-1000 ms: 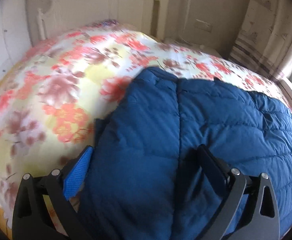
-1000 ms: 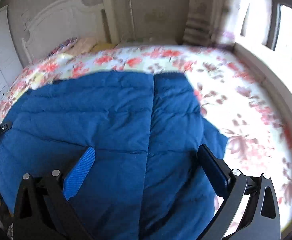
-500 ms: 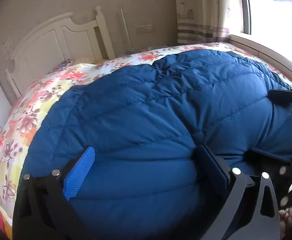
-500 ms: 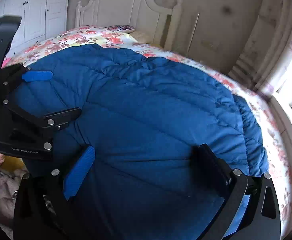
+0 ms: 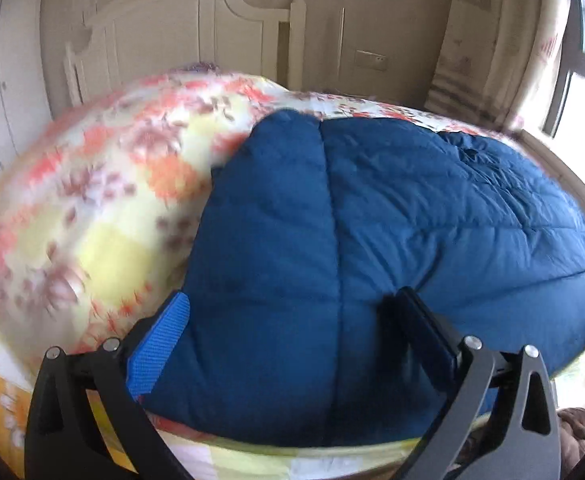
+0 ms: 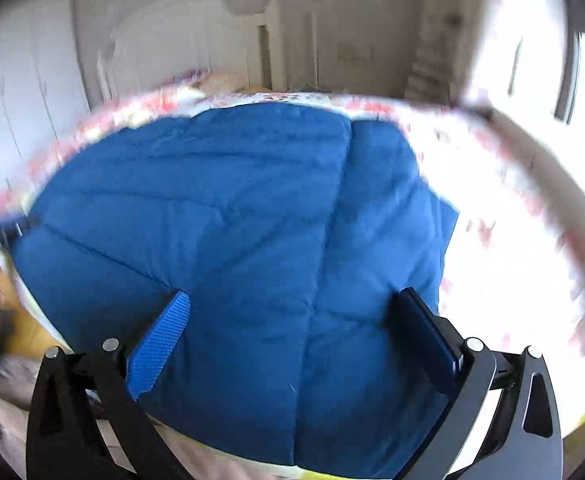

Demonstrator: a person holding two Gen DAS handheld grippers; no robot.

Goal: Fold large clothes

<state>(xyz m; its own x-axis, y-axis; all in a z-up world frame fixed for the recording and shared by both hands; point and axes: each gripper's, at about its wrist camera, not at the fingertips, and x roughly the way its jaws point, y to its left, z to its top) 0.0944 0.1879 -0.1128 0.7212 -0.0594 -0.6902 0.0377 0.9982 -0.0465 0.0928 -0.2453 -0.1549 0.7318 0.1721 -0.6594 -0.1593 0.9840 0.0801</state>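
A blue quilted jacket (image 5: pixel 392 216) is lying spread across a bed (image 5: pixel 92 208) with a floral cover, reaching the near edge of the mattress. A white headboard (image 5: pixel 196 36) is standing behind it, and bright window light is washing out the right side of the right wrist view.

The left gripper (image 5: pixel 292 320) is hovering over the jacket's left part, near its left edge, with both fingers spread wide and nothing between them. The right gripper (image 6: pixel 296 320) is hovering over the jacket's right part, close to a vertical seam (image 6: pixel 324 240), and its fingers are likewise spread wide and released. Neither claw is grasping fabric, though whether the tips are brushing the surface cannot be told.

The jacket is looking puffy and padded, with stitched channels and soft billows. It will probably be light for its bulk, limp and springy, likely to puff back open when let go. The smooth shell is looking slippery, so a shallow pinch may slide off. Better holds would seem to be the firmer outer edges, hem or corners, one claw at each end, pinching deep enough to catch shell and filling together. The bulk will likely need pressing flat for a fold to stay put.
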